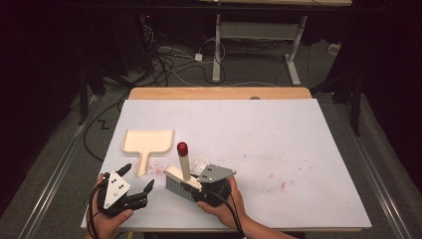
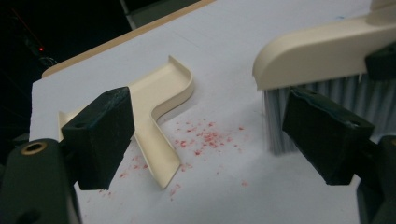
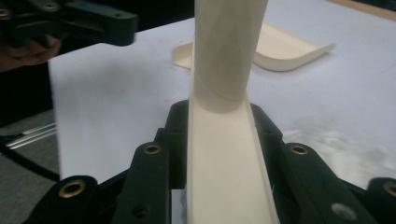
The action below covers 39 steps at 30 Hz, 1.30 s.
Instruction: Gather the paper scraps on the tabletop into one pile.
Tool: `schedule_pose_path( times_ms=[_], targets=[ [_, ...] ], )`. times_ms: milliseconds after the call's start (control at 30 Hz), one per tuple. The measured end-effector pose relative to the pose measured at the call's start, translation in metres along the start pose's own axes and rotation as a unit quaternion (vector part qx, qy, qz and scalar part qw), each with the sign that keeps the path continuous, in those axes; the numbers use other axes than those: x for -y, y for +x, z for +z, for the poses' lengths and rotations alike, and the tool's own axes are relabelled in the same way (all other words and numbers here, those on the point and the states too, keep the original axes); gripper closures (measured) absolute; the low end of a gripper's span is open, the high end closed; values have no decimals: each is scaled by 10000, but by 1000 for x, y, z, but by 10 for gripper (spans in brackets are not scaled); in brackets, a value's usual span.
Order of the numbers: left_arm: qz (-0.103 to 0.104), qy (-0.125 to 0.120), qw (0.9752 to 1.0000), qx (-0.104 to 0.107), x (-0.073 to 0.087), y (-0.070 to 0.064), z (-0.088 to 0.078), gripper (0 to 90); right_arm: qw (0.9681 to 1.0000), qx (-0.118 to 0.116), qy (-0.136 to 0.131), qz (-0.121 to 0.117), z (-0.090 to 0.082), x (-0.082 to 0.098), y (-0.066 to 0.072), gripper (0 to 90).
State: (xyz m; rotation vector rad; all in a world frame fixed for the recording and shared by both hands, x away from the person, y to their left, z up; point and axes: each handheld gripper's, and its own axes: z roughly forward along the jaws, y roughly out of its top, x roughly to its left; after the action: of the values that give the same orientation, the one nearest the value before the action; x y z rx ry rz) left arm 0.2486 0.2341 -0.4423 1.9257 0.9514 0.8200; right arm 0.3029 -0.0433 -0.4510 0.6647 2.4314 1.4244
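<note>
A small cream brush [image 1: 180,175] is being held by the right gripper [image 1: 211,185], whose jaws are closed tight on the brush's head, one on each side, as the right gripper view makes plain [image 3: 219,158]. The red-capped handle [image 1: 182,148] is standing nearly upright and the grey bristles [image 2: 322,98] are resting on or hanging just above the counter [image 1: 278,129]; which of the two cannot be told. The left gripper [image 1: 130,193] is standing wide open with nothing between its jaws, near the front edge of the counter and just short of the dustpan's handle [image 2: 156,149].

The cream dustpan [image 1: 148,141] is lying flat, its tray away from the person and its handle towards them. Red crumbs [image 2: 203,137] are scattered between that handle and the bristles, with fainter specks [image 1: 282,184] well off to the right.

The step being worked appears to be sweeping the crumbs together towards the pan. To do it well, the bristles should be kept lightly loaded and dragged in short strokes, so that the crumbs are being pushed rather than flicked. The pan is probably better steadied by the free gripper on its handle, and turned so that its open lip is facing the pile; as it is lying now, crumbs would be driven against the handle instead. The grip on the brush should be kept square so the head is not twisted.
</note>
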Motion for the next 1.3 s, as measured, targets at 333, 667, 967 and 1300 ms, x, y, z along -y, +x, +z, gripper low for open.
schedule_pose_path(
  times_ms=[333,667,967,1300],
  targets=[
    [145,129,9997,116,0,-7,6,162,9986,455,-242,97,-24,-11,-19,680],
    [383,330,9984,232,1,-18,14,163,9990,134,-427,-45,-69,-33,-32,680],
    [588,476,9967,284,1,-24,17,163,9984,-24,-183,-536,-128,-13,-42,679],
    [745,528,9952,364,1,-28,21,163,9967,-363,326,-649,-173,38,-59,680]
  ],
)
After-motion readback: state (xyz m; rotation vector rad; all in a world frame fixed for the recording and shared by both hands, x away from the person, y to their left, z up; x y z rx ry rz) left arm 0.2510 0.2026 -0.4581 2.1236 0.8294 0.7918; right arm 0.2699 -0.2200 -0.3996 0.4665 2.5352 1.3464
